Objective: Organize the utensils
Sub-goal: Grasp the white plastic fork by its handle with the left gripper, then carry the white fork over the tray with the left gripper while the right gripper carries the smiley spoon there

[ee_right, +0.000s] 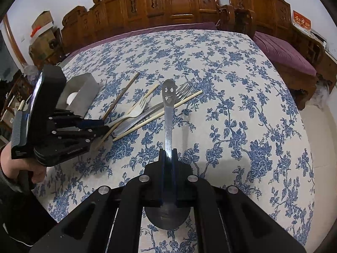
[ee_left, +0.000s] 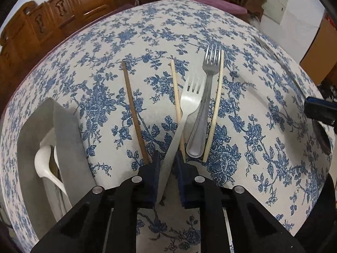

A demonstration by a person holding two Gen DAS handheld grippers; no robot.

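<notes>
A white plastic fork (ee_left: 192,99) lies on the blue-flowered tablecloth (ee_left: 263,126), and my left gripper (ee_left: 167,164) is shut on its handle. The handle fills the gap between the two pads. From the right wrist view, the left gripper (ee_right: 106,127) reaches in low from the left onto the white fork (ee_right: 137,109). A metal fork (ee_left: 203,113) lies just right of it, between two pale chopsticks (ee_left: 217,105). A dark brown chopstick (ee_left: 132,109) lies to the left. My right gripper (ee_right: 168,154) is shut on a metal spoon (ee_right: 168,97) with a smiley-face handle, its bowl hanging under the fingers.
A grey metal holder (ee_left: 65,139) stands at the table's left with a white spoon (ee_left: 42,158) inside; the right wrist view shows the holder (ee_right: 84,84) behind the left gripper. A carved wooden bench (ee_right: 179,2) with a purple cushion (ee_right: 282,52) runs along the far side. A person's hand (ee_right: 31,170) holds the left gripper.
</notes>
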